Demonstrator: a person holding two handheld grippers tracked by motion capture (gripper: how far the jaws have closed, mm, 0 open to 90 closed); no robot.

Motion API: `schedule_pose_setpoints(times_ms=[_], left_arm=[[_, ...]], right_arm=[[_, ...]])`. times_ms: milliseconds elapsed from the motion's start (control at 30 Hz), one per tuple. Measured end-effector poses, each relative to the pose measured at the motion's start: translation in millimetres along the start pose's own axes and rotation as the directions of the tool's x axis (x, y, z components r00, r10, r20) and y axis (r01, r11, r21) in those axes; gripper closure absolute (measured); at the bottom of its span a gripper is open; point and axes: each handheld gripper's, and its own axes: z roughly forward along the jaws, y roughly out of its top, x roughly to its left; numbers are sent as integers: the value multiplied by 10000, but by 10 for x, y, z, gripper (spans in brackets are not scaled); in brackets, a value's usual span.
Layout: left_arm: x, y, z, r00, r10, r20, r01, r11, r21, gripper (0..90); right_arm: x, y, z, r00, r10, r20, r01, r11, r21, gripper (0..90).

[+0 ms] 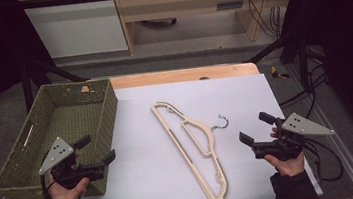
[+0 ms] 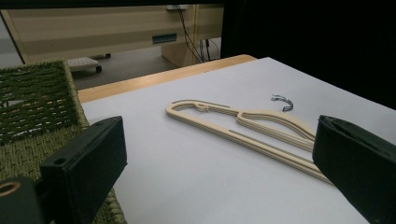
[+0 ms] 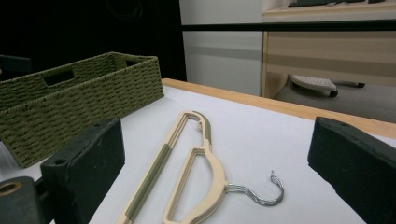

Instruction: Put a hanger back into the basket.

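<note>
The hangers (image 1: 194, 142) are beige plastic ones, several stacked into one flat bundle, with a grey strip along the long bar and a metal hook (image 1: 222, 122). The bundle lies flat on the white desk (image 1: 148, 178), to the right of the green woven basket (image 1: 101, 123) and apart from it. The hook points away from the basket.

Jaws: two black jaws of the left gripper (image 2: 219, 163) stand wide apart at the bottom corners, nothing between them.
Hanger: a cream hanger (image 2: 243, 128) lies flat on the white table (image 2: 187, 177), its metal hook (image 2: 282, 102) at the far side.
Basket: a green woven basket (image 2: 37, 112) sits at the left, beside the near jaw.
Background: pale wooden furniture and dark space.
</note>
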Motion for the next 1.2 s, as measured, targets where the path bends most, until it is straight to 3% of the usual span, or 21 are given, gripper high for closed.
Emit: schedule_pose_setpoints(times_ms=[467,767,967,1067,1100,1167,1200], left_arm=[[77,-71,-55,9998,-126,-127,127,9999,113,31],[84,-71,-59,9998,-106,-190,108,9998,136,32],[80,-66,-68,9998,-69,-210,72,9999,140,32],[81,-68,-67,9997,-63,-223,67,9999,159,32],[82,-68,-67,9997,-70,-216,73,9998,158,32],[81,-69,-68,9997,-65,-219,69,9999,159,32],[79,-69,-72,9998,-59,-215,62,9999,151,32]], right_arm=[[52,-29,65,9994,47,343,-67,9983,585,61],[135,-95,173,9988,55,490,-135,9865,1631,92],[211,-192,284,9991,-84,409,-19,9695,2450,129],[254,-259,351,9991,-179,391,57,9562,2927,151],[290,-304,391,9992,-191,359,66,9472,3205,168],[296,-319,405,9992,-256,300,142,9432,3319,170],[326,-361,441,9993,-229,299,109,9351,3543,200]])
